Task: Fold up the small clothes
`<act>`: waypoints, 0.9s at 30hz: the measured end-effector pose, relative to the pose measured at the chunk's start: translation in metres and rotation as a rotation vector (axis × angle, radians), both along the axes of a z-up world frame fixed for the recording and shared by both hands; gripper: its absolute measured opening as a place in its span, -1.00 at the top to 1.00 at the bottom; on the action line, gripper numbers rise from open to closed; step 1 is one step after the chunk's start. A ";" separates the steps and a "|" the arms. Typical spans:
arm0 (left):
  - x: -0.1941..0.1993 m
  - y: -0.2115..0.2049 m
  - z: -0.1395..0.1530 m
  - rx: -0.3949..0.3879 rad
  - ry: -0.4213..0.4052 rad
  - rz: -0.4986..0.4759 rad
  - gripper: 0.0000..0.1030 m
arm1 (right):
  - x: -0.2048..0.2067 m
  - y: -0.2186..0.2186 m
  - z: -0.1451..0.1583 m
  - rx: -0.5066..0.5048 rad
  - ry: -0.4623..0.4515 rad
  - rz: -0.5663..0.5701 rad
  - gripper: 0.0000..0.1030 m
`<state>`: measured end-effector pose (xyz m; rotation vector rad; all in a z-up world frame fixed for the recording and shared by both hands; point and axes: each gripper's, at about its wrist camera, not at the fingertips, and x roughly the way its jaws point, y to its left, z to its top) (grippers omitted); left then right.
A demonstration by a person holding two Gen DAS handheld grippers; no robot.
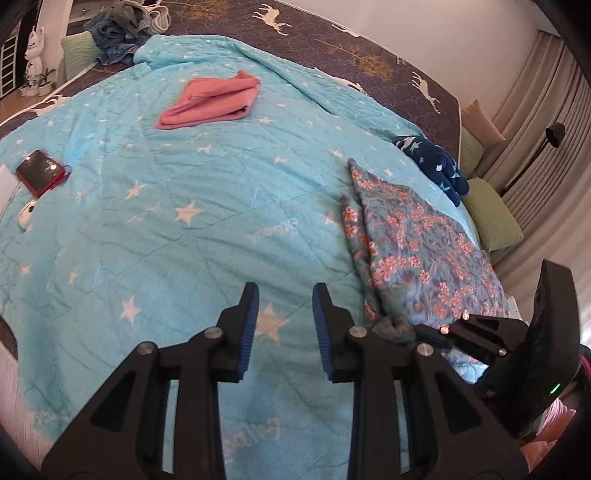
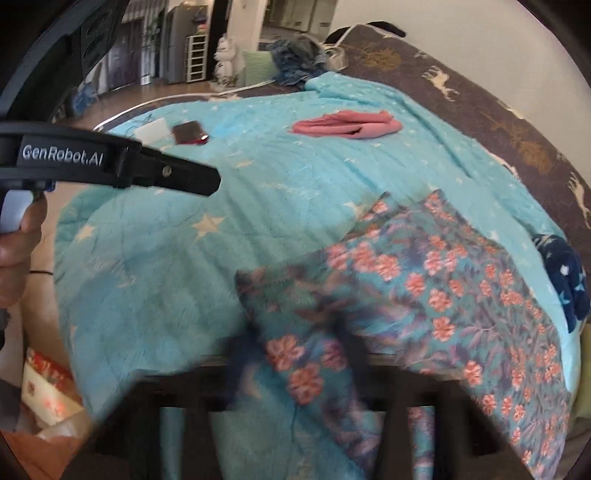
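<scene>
A floral garment (image 1: 417, 254) lies on the turquoise star blanket (image 1: 184, 221), at the right. My left gripper (image 1: 284, 325) is open and empty above the blanket, left of the garment. My right gripper (image 1: 428, 334) shows at the garment's near corner, and in its own view (image 2: 295, 354) its blurred fingers hold a fold of the floral garment (image 2: 424, 295). A folded pink garment (image 1: 210, 99) lies farther back, also seen in the right wrist view (image 2: 347, 125). A dark blue star garment (image 1: 436, 162) lies at the blanket's right edge.
A red phone (image 1: 40, 171) and a white mouse (image 1: 26, 216) lie at the blanket's left edge. A heap of blue clothes (image 1: 118, 33) sits at the far corner. Green cushions (image 1: 491, 214) lie beyond the right edge. The left gripper's arm (image 2: 110, 158) crosses the right wrist view.
</scene>
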<state>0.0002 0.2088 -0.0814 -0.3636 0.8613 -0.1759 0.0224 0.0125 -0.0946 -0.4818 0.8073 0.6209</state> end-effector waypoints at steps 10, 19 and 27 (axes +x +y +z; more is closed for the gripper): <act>0.072 -0.052 0.005 -0.223 0.020 -0.222 -0.35 | 0.021 -0.098 0.050 0.453 0.194 -0.163 0.81; 0.135 -0.124 0.008 -0.102 0.079 -0.308 -0.05 | 0.016 -0.097 0.046 0.469 0.209 -0.167 0.81; 0.145 -0.131 0.018 -0.067 0.063 -0.312 0.84 | 0.017 -0.108 0.048 0.500 0.209 -0.175 0.81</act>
